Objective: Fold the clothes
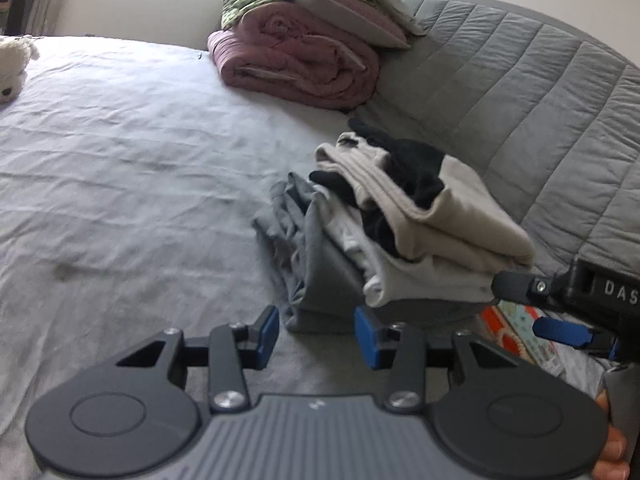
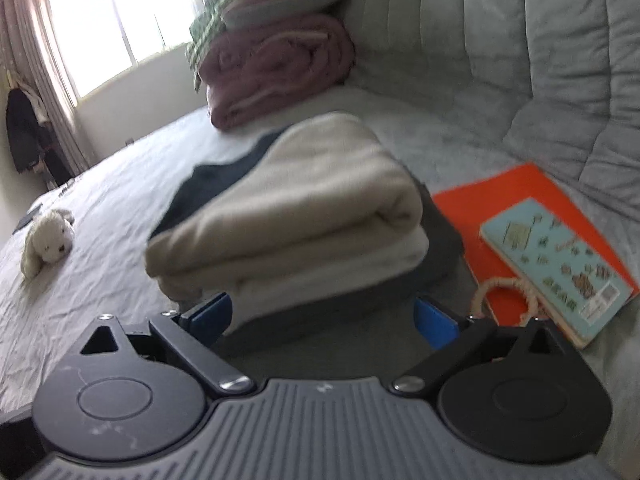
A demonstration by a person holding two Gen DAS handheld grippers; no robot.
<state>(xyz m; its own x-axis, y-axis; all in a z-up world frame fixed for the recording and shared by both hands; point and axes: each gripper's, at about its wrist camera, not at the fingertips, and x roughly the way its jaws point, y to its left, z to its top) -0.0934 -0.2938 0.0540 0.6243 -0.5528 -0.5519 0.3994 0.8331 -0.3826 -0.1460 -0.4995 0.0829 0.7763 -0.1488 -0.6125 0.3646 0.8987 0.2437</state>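
Two hand-held tools close in on a stack of folded clothes [image 1: 404,236] lying on the bed [image 1: 120,160], near the grey quilted headboard [image 1: 520,92]. The left tool [image 1: 316,334] sits with its blue pads spread and empty, just short of the grey garment [image 1: 320,280] at the bottom of the stack; the right tool [image 2: 322,316] is likewise spread wide, empty, facing the beige garment [image 2: 304,208] on top. The step in hand appears to be tidying or shifting the finished pile — best done by gripping low, at the grey bottom layer, from both sides at once so the upper folds do not slide apart. An orange folder [image 2: 472,216] and a picture book [image 2: 556,264] lie just beside the stack; a plush dog [image 2: 48,242] rests well apart.
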